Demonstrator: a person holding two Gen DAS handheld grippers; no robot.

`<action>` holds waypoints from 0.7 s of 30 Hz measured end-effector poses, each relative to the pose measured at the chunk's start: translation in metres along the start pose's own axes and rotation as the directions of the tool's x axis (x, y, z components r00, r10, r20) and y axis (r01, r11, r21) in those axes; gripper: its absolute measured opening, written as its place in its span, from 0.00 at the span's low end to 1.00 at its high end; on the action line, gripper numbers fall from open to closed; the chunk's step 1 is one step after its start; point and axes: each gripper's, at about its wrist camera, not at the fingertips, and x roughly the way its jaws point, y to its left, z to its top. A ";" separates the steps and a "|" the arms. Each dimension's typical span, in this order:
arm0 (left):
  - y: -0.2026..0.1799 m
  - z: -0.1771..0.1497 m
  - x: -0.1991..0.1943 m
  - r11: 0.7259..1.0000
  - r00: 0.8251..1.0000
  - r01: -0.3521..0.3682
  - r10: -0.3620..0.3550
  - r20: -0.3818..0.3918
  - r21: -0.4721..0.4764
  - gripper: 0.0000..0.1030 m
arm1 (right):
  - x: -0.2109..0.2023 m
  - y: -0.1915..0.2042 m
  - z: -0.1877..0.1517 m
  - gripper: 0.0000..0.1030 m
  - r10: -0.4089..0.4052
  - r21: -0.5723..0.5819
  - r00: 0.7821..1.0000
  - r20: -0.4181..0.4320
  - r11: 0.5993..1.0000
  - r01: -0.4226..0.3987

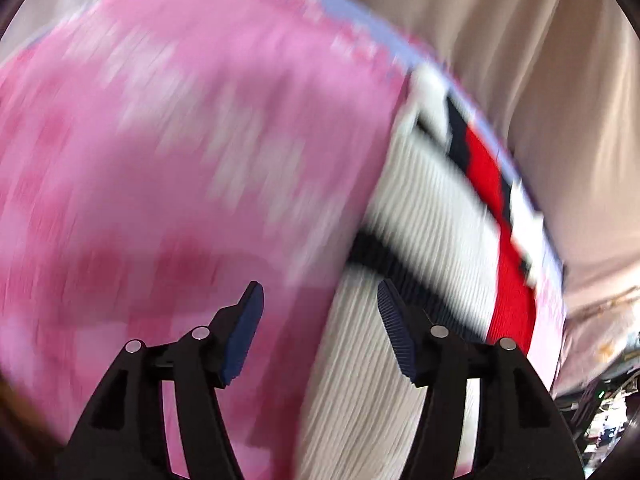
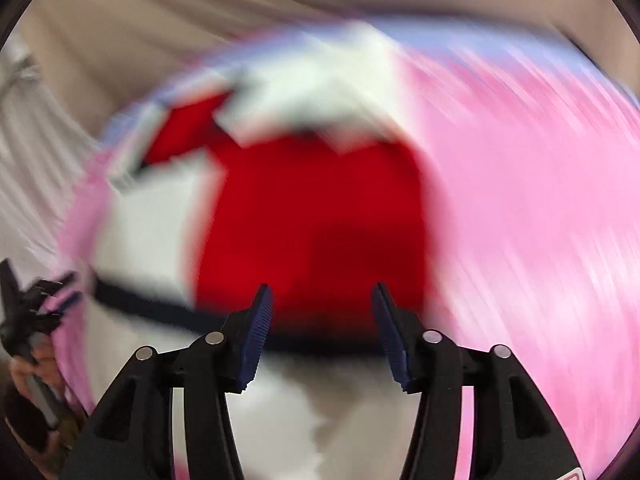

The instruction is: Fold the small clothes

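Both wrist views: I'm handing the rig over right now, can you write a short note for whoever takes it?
Left gripper: open, nothing between the fingers.
Right gripper: open, also empty.
The white, red and navy knit garment lies on the pink patterned cloth, right below both grippers.
Done: garment released; the views are too blurred to count folds.
Left: check the fold, then likely finish or tidy it.

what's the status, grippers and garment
Left gripper open, empty. Right gripper open, empty. White, red and navy knit garment lying on pink cloth. Nothing in the way.
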 end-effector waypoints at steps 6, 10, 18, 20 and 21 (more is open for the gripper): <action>-0.015 -0.077 -0.013 0.999 1.000 -0.012 0.014 0.026 -0.051 0.66 | -0.008 -0.038 -0.108 0.64 0.094 0.077 0.995 -0.022 0.993 -0.092; -0.033 -0.088 -0.005 0.994 0.992 -0.069 0.078 0.104 -0.080 0.60 | 0.005 -0.016 -0.090 0.65 0.204 -0.016 0.979 -0.024 0.979 -0.204; -0.072 -0.072 -0.030 1.000 0.996 -0.017 0.017 0.089 -0.003 0.06 | -0.017 -0.022 -0.059 0.11 0.273 0.055 0.955 0.114 0.958 -0.280; -0.077 -0.084 -0.050 0.999 0.998 -0.013 0.010 0.060 0.050 0.06 | -0.046 -0.035 -0.064 0.10 0.261 0.064 0.952 0.161 0.960 -0.274; -0.077 -0.093 -0.057 0.997 0.999 -0.012 0.010 0.034 0.071 0.06 | -0.063 -0.045 -0.069 0.10 0.242 0.064 0.954 0.178 0.964 -0.257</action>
